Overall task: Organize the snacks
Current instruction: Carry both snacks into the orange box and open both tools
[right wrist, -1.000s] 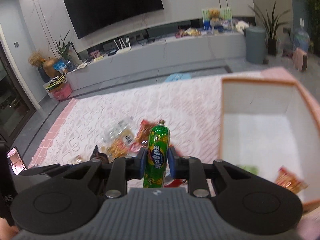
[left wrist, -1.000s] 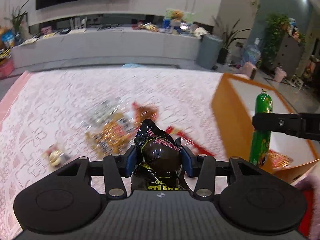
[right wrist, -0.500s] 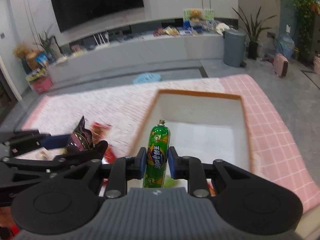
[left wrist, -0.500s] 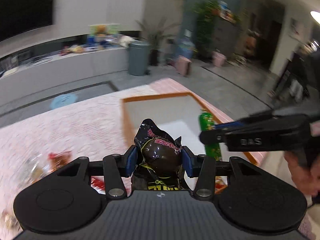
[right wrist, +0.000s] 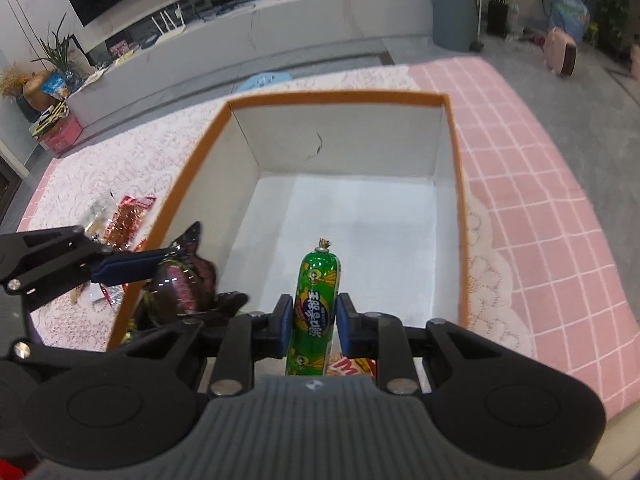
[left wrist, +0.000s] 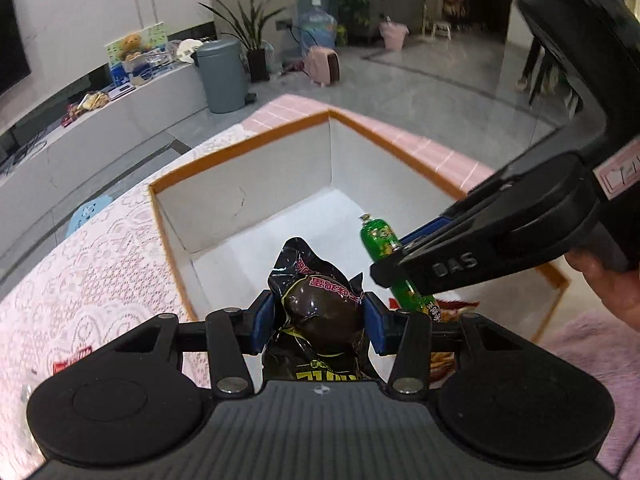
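Box: an open-topped box (right wrist: 454, 168) with an orange rim and white inner walls stands on the lace-patterned cloth (right wrist: 132, 160) that covers the surface; a pink checked cloth (right wrist: 540, 208) lies under and beside it.
Box contents: the white floor is mostly bare; at the near end lies a red and orange snack packet (right wrist: 352, 368), partly hidden behind the right gripper. A thin dark mark shows on the far inner wall.
Left gripper: the left gripper (left wrist: 319, 316) has its blue-padded fingers (left wrist: 262, 322) pinching a dark glossy snack bag (left wrist: 320, 304) with pink and yellow lettering; the bag bulges between them, over the box's near left part.
Right gripper: the right gripper (right wrist: 312, 316) has its fingers (right wrist: 285, 320) pressed against a green sausage stick (right wrist: 316, 300), which points away from the camera over the box's interior.
Both grippers: in the left wrist view the right gripper (left wrist: 394, 258) reaches in from the right, the sausage stick (left wrist: 394, 270) tilted in it, close beside the dark bag.
Outside the box: on the lace cloth to the left lie loose snacks, among them a red foil packet (right wrist: 130, 216) and some clear wrappers (right wrist: 94, 220), blurred.
Hand: a person's hand (left wrist: 612, 280) shows at the right edge of the left wrist view.
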### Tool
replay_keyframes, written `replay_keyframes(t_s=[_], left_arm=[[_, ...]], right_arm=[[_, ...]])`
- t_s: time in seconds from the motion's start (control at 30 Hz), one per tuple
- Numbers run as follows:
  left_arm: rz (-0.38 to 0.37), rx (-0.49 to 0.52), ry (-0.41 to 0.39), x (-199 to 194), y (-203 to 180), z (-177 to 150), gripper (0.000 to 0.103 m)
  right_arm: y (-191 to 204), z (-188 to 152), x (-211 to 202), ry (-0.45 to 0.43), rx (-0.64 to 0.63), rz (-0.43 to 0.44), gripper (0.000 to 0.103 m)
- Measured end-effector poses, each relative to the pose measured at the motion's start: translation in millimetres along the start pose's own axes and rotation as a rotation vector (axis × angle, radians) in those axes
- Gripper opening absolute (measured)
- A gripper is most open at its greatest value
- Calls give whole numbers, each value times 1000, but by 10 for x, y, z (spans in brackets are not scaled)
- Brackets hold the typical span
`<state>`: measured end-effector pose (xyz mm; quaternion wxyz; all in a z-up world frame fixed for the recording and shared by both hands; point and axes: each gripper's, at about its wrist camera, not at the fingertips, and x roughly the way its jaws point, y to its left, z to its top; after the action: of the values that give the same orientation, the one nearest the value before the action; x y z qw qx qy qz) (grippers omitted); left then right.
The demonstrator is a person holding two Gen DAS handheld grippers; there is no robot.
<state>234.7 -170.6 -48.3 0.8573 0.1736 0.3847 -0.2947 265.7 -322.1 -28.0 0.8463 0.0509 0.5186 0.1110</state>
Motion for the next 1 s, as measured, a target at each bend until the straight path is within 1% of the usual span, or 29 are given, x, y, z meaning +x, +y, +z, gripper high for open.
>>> replay_keyframes(t_s=[0.1, 0.27, 0.37, 0.47, 0.7, 0.73, 0.77, 0.8, 0.83, 0.9, 0.93, 0.97, 1.0], left_arm=[[32, 46, 34, 127, -52, -5, 53], [48, 84, 103, 339, -47, -33, 53], [72, 102, 133, 425, -54, -48, 54], [93, 117, 133, 459, -47, -61, 55], [70, 115, 116, 404, -43, -96, 62], [66, 114, 115, 394, -36, -100, 63], [63, 116, 116, 375, -45, -106, 63], [61, 118, 115, 353, -54, -110, 63], [61, 121, 109, 336, -47, -104, 65], [58, 130, 79, 246, -59, -106, 67], [58, 131, 64, 203, -64, -106, 72], [57, 131, 50, 156, -67, -99, 74], [51, 130, 38, 106, -74, -92, 78]], right_arm=[[3, 38, 190, 36, -6, -7, 21], [37, 70, 415, 79, -27, -15, 22], [66, 104, 529, 95, -48, -30, 22], [68, 93, 616, 112, -68, -37, 22], [55, 98, 676, 127, -46, -50, 25], [58, 103, 667, 124, -50, -49, 26], [66, 106, 640, 120, -54, -55, 31], [78, 107, 619, 115, -56, -64, 42], [83, 112, 594, 109, -59, -76, 45], [96, 114, 531, 98, -65, -101, 48], [98, 115, 501, 93, -62, -104, 49], [97, 116, 467, 86, -56, -107, 51], [99, 118, 431, 78, -50, -108, 55]])
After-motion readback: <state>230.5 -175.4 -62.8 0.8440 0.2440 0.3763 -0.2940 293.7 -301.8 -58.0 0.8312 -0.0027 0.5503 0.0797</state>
